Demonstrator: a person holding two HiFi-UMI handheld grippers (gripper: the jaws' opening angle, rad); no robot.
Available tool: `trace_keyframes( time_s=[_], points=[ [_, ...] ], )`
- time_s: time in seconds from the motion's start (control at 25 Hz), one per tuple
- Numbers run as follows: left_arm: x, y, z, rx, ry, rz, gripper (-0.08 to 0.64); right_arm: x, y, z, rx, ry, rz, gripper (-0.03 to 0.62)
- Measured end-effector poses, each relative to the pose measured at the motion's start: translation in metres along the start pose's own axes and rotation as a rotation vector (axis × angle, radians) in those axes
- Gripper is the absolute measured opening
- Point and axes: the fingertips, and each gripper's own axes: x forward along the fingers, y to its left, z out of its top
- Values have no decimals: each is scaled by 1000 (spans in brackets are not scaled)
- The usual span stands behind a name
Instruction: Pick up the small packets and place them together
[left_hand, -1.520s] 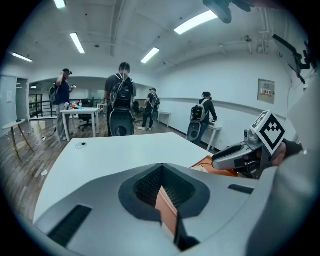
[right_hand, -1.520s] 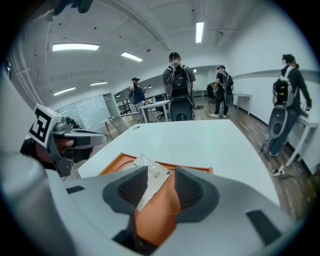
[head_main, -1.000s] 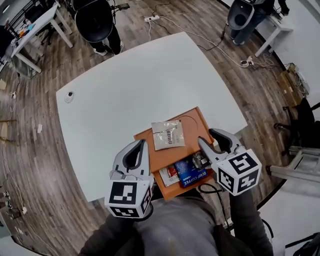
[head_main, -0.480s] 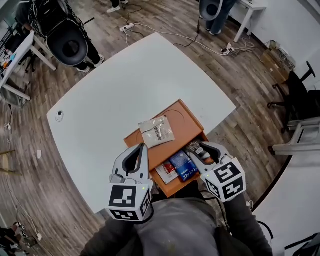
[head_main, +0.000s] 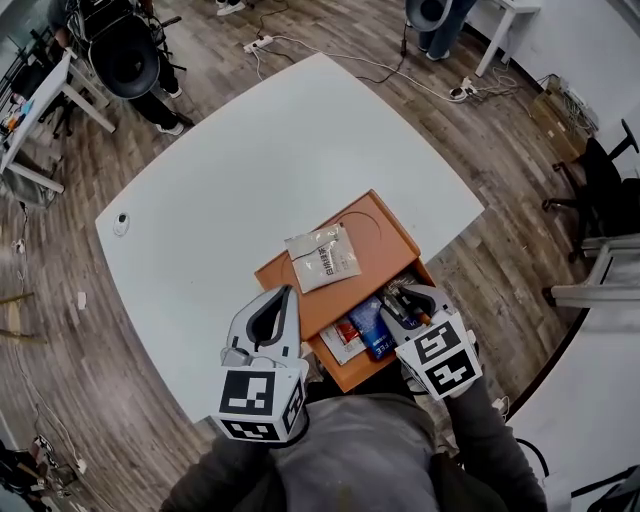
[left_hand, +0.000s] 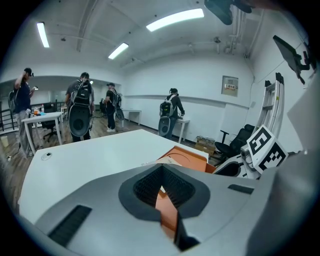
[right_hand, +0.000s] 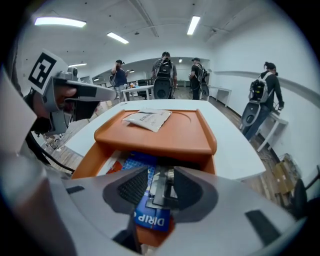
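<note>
Right gripper (right_hand: 160, 186): jaws half spread, straddling a dark grey packet (right_hand: 159, 194); pads not seen pressing it. The packet lies on a blue packet (right_hand: 150, 217) in the near, lower compartment of an orange tray (head_main: 385, 240), with a red-and-white packet (head_main: 345, 338) to the left. White packet (head_main: 322, 257): on the tray's far raised deck. Left gripper (head_main: 289, 291): jaws closed together, empty, at the tray's near left corner. Tray: near edge of white table (head_main: 250, 150).
</note>
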Motion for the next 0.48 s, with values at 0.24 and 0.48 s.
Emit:
trace_keyframes(
  time_s=[0.24, 0.48],
  points=[
    [8, 3, 1, -16, 7, 6, -3, 12, -1, -10, -63, 119, 15, 155],
    [12, 9, 2, -31, 6, 13, -3, 22, 1, -17, -115, 195, 22, 153]
  ],
)
